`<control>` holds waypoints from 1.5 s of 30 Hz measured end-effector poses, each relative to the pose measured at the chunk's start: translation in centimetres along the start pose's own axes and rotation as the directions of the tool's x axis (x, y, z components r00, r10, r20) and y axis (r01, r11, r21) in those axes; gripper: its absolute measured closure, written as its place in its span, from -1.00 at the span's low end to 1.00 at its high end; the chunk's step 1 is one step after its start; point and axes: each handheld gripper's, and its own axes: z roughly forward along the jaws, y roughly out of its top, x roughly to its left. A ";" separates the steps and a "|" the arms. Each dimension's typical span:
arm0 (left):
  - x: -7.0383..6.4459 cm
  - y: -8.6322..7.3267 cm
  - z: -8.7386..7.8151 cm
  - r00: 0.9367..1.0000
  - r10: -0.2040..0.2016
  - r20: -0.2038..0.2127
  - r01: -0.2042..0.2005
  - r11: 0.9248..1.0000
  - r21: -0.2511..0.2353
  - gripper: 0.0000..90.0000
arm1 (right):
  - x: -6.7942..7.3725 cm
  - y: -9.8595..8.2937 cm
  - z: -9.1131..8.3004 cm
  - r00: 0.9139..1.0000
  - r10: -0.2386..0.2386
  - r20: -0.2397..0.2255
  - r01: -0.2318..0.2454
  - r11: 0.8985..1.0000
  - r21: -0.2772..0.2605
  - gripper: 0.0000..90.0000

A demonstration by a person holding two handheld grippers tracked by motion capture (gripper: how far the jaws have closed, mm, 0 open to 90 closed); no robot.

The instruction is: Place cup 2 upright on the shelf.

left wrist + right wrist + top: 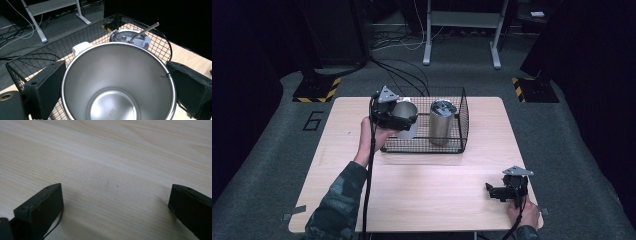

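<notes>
Steel cup [117,82], gripped by the left gripper [393,116], probably leaving the basket [460,117]; right gripper [504,192] idles at five o'clock, jaws open.

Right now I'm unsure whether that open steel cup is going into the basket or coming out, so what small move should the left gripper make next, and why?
Probably a small, straight lift. The left gripper is shut on the open stainless steel cup at the black wire basket's left end, close to the lidded steel tumbler with a straw. Which way it is headed cannot be told; rising keeps it clear of both.
</notes>
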 end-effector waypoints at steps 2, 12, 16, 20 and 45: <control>0.2 0.2 0.4 1.000 0.009 -0.003 -0.009 1.000 0.006 -0.86 | 0.0 0.0 0.0 1.000 0.000 0.000 0.000 1.000 0.000 -1.00; 1.2 0.7 1.7 1.000 0.003 -0.024 -0.002 1.000 0.016 -0.86 | 0.0 0.0 0.0 1.000 0.000 0.000 0.000 1.000 -0.001 -1.00; 1.7 1.0 2.1 0.999 -0.002 -0.032 0.003 1.000 0.017 -0.86 | 0.0 0.0 0.0 1.000 0.000 0.001 0.000 1.000 -0.002 -1.00; 1.9 1.0 2.7 0.999 0.005 -0.044 -0.005 1.000 0.020 -0.86 | 0.0 0.0 0.0 1.000 0.000 0.000 0.000 1.000 0.000 -1.00; 3.2 -0.5 7.1 0.997 -0.055 -0.057 0.058 0.996 0.061 -0.86 | 0.0 0.0 0.0 1.000 0.000 0.000 0.000 1.000 0.000 -1.00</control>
